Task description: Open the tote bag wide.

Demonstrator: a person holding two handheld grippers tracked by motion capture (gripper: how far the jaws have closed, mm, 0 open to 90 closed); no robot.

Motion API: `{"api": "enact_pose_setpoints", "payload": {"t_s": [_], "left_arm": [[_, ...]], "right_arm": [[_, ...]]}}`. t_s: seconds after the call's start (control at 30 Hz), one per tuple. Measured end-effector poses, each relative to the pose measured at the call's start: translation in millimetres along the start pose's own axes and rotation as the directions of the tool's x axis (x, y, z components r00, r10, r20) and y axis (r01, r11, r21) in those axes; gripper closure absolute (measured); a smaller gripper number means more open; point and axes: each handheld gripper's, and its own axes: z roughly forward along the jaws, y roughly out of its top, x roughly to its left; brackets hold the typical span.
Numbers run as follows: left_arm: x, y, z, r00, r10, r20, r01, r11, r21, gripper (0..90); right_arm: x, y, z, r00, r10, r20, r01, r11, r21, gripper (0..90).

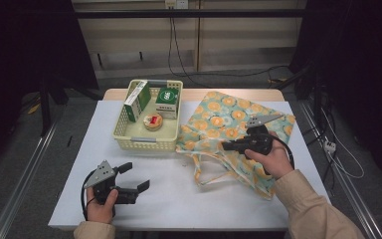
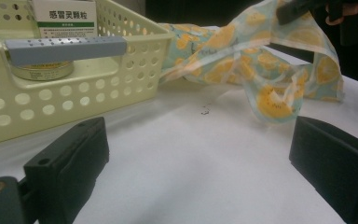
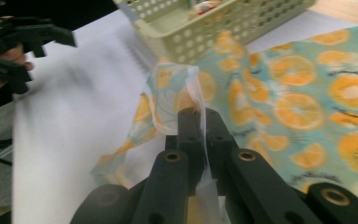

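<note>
the teal cloth bag printed with orange slices (image 1: 231, 124) lies on the white desk (image 1: 179, 194), right of the cream perforated plastic basket (image 1: 142, 142). the right gripper (image 3: 198, 119) has its jaws clamped on the bag's handle strap. the left gripper (image 1: 132, 179) rests well apart at the left, jaws wide, holding nothing.

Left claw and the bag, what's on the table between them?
Nothing: in the high view, bare white table separates the left claw from the bag.
</note>
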Motion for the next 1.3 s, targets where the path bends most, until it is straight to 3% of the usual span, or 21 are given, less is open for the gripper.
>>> {"api": "enact_pose_setpoints", "payload": {"t_s": [0.1, 0.23, 0.33, 0.57, 0.73, 0.87, 1.0, 1.13, 1.2, 1.3], "left_arm": [[-0.6, 0.3, 0.1, 1.0, 0.0, 0.001, 0.0, 1.0, -0.002, 4.6], [-0.1, 0.3, -0.3, 1.0, -0.001, 0.001, 0.001, 1.0, -0.003, 4.6], [-1.1, 0.6, 0.9, 1.0, -0.009, 0.001, 0.009, 0.9999, -0.006, 4.6], [-12.4, 6.6, 10.4, 0.9991, 0.03, 0.031, -0.03, 0.9995, 0.005, 4.5], [-14.3, 6.2, 14.3, 0.9989, 0.023, 0.04, -0.024, 0.9996, 0.014, 4.5], [-12.6, 5.6, 13.1, 0.9994, 0.007, 0.035, -0.008, 0.9999, 0.006, 4.5], [-12.4, 5.4, 13.2, 0.9993, 0.013, 0.035, -0.014, 0.9998, 0.014, 4.5], [-12.8, 5.3, 13.4, 0.9993, 0.014, 0.036, -0.014, 0.9998, 0.015, 4.5], [-12.3, 5.2, 12.8, 0.9993, 0.013, 0.036, -0.013, 0.9998, 0.014, 4.5], [-11.4, 4.8, 12.1, 0.9994, 0.012, 0.033, -0.013, 0.9998, 0.014, 4.5]], "right_arm": [[-12.7, 3.6, -2.6, 0.9978, -0.025, 0.061, 0.023, 0.999, 0.032, 88.3], [-28.5, 2.6, -4.6, 0.9972, 0.04, 0.063, -0.041, 0.999, 0.009, 88.4], [-30.3, -0.7, -1.6, 0.9969, 0.037, 0.069, -0.038, 0.999, 0.018, 88.3], [-23.4, -5.7, 7.9, 0.9988, 0.032, 0.038, -0.033, 0.999, 0.024, 88.3], [-2.1, -10.3, 17.1, 0.9994, -0.026, -0.024, 0.027, 0.998, 0.052, 88.7], [19.4, -15.3, 24.5, 0.9929, -0.05, -0.108, 0.056, 0.997, 0.054, 89.6], [45.1, -24.3, 38.3, 0.9781, -0.076, -0.194, 0.093, 0.992, 0.082, 90.0], [67.0, -35.2, 55.1, 0.9585, -0.071, -0.276, 0.104, 0.989, 0.105, 90.0], [75.0, -40.5, 63.0, 0.9514, -0.078, -0.298, 0.119, 0.986, 0.119, 90.0], [81.2, -47.0, 72.3, 0.9473, -0.078, -0.311, 0.128, 0.981, 0.145, 87.9]]}}
